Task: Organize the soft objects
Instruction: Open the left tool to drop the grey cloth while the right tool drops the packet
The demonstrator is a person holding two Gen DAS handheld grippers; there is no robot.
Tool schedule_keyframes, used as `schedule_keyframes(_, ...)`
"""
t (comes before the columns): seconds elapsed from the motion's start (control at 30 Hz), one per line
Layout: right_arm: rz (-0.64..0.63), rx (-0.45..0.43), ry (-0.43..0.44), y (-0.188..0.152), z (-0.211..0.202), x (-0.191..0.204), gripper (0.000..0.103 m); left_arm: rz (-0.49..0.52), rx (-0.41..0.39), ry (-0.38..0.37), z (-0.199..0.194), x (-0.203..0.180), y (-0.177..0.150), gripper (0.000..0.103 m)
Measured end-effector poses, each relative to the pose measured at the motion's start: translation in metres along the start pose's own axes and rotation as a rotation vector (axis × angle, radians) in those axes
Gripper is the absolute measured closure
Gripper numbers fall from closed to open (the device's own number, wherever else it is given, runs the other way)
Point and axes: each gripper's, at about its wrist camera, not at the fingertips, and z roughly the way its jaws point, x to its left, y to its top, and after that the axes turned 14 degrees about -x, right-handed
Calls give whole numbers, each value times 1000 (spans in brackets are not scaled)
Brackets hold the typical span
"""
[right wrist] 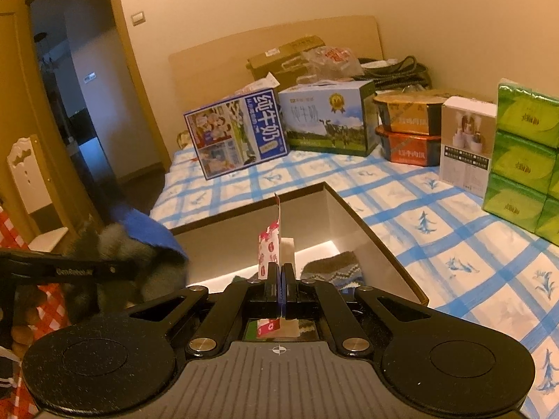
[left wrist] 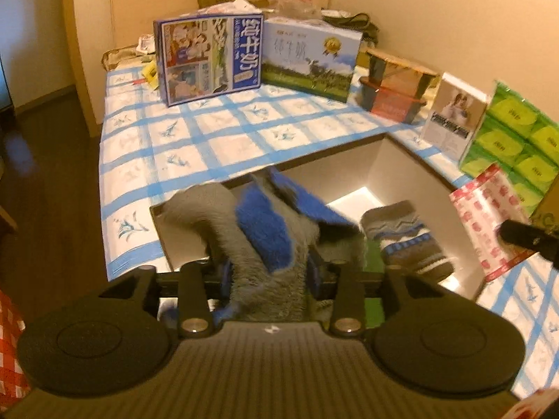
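Left wrist view:
- Left tongs [left wrist: 269, 272]: clamped on a grey-and-blue fuzzy sock [left wrist: 258, 230], which bunches up above the fingers and hangs over the near left part of the open box [left wrist: 391, 160].
- Box: sits on the bed [left wrist: 195, 132] with the blue-check cover; its pale floor shows at the far side.
- Already inside: a patterned grey sock [left wrist: 405, 237], lying to the right on the box floor.
- Far edge of the bed: milk cartons [left wrist: 209, 59], stacked food tubs [left wrist: 394, 83], green tissue packs [left wrist: 513, 136] at right.

Right wrist view:
- Right tongs [right wrist: 279, 272]: pinched narrow on a red-and-white patterned pouch [right wrist: 269, 248], seen edge-on and standing upright over the middle of the box.
- Left tongs' load: blurred at the near left, over the box rim.

Step in hand: judged to be the drop-in, with both items carried over the box and neither yet resting inside.
Next move calls for: lowering each item to bare floor beside the patterned grey sock, then letting go; the fuzzy sock may snag on the fingers, and the pouch may tip.
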Motion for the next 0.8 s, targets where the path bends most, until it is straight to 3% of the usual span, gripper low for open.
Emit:
schedule_keyframes(0.63,18,32,-3,-8,25,-5,102,16,20,4,4,-2,-5,60)
schedule_keyframes(0.8,36,5,-13,-7,33,-7,102,22,17,-3,5,-4,-5,59)
